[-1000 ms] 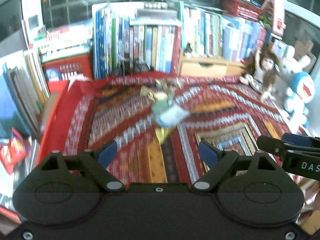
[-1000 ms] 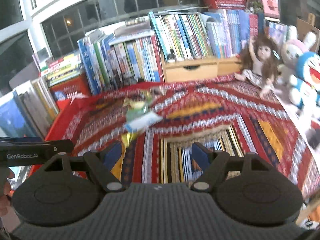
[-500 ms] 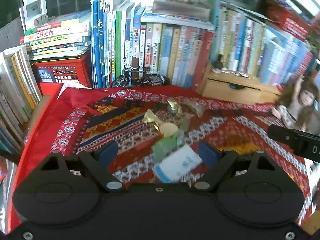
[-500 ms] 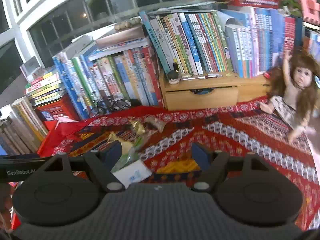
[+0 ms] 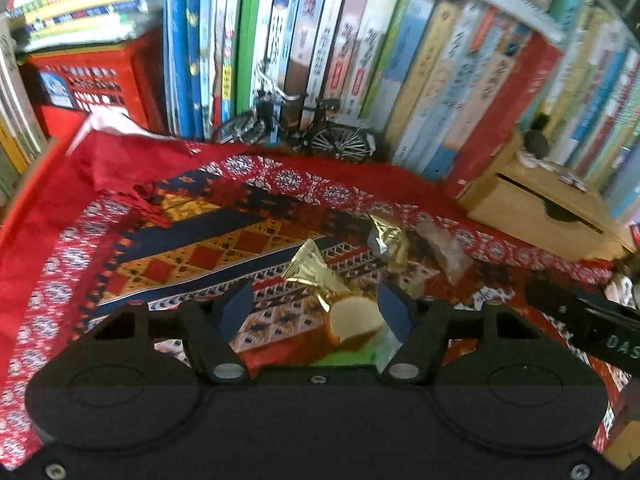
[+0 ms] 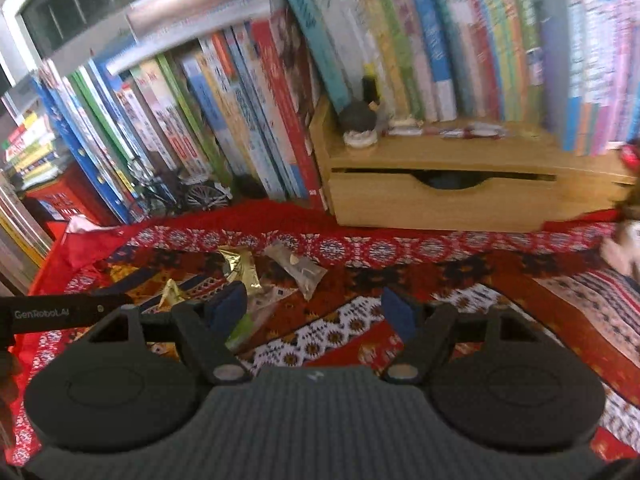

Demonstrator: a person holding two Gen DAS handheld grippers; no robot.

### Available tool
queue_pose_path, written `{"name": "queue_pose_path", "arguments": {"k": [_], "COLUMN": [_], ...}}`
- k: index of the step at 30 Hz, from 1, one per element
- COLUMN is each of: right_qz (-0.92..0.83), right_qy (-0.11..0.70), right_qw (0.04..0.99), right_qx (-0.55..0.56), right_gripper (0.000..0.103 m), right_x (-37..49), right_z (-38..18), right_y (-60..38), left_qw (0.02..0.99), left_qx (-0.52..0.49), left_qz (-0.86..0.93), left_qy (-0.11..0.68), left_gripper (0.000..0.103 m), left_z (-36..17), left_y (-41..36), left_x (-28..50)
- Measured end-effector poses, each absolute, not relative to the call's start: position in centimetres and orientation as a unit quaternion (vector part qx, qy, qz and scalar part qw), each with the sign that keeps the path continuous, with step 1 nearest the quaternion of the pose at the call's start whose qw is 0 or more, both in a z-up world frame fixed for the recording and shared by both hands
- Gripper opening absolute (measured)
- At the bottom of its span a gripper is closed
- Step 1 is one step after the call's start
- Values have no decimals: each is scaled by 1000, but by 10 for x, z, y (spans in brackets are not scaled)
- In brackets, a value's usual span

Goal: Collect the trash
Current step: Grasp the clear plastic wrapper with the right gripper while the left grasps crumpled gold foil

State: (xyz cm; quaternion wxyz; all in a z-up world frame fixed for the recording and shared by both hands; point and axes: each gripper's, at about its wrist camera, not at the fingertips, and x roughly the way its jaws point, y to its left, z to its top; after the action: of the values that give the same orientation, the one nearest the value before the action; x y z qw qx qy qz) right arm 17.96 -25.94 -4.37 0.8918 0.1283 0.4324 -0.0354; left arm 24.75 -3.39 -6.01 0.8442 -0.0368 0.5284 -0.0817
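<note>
Books [image 5: 360, 60] stand packed in rows along the far edge of a red patterned cloth [image 5: 168, 248], with a red crate [image 5: 92, 76] at far left, a model bicycle [image 5: 304, 128] in front of the spines and a wooden drawer box [image 6: 440, 188] to the right. Trash lies scattered on the cloth's middle: two crumpled gold foil wrappers [image 5: 316, 272], a clear plastic wrapper [image 6: 298, 266] just right of the farther one, and a pale round piece [image 5: 354, 318] resting on a green wrapper [image 5: 348, 356] at the near edge. The left gripper [image 5: 316, 310] hangs over this litter, its jaws having just been closing yet standing apart; the near foil wrapper and the round piece lie between its blue pads [image 5: 394, 312], and none of the pads visibly presses on them. The right gripper [image 6: 312, 310] hovers just right of the pile, fingers spread wide over bare cloth, its left pad close above the green wrapper's edge.
</note>
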Motion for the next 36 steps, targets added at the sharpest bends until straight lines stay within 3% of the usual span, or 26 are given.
{"name": "queue_pose_path", "arguments": {"k": [11,14,15,18,36], "right_qz": [-7,-3,-2,3,16], "right_qy": [474,493,500,503,440], "right_qw": [876,866,862,859,888], "right_qx": [88,84,85,95,131], "right_gripper": [76,57,41,27,25], "right_x": [262,276,278,275,171], "right_z": [-112,-129,-132,-133,-34], "right_y": [-244,-241,-240,-241,-232], "left_qw": [818,818,818,825,865], "left_qx": [-84,-89,-89,-83,-42], "left_qz": [-58,-55,-56,-66,-104], "left_qy": [565,565,566,555,490], "left_gripper": [55,40,39,31,30], "left_z": [-132,-142,-144,-138,-13], "left_y": [-40,-44,-46,-51,-36], "left_x": [294,297,297,291,187]}}
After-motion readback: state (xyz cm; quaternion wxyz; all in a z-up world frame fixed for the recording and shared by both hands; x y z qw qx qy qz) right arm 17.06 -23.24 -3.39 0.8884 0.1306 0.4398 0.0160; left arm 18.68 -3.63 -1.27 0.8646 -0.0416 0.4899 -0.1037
